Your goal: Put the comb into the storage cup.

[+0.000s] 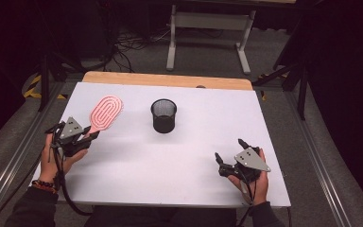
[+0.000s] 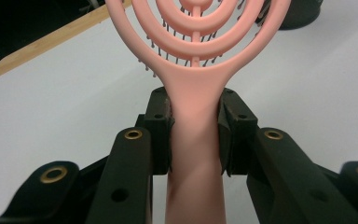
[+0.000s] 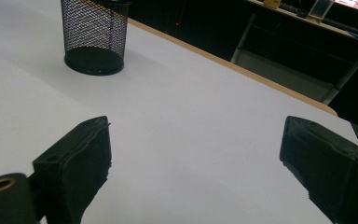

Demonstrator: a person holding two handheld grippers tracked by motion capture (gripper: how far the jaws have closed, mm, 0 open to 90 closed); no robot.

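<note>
Pinching pink ringed plastic hairbrush (image 2: 196,135) handle, left tool (image 2: 195,135), right tool (image 3: 196,158) spread, black mesh cup (image 3: 94,35)

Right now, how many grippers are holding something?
1. The left gripper, at the table's left side, is shut on the pink hairbrush handle. The right gripper, near the right front, is open and holds nothing.

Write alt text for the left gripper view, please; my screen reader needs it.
The left gripper clamps the handle of a pink hairbrush between its black jaws, above a white table. The brush's looped head reaches up out of frame.
</note>
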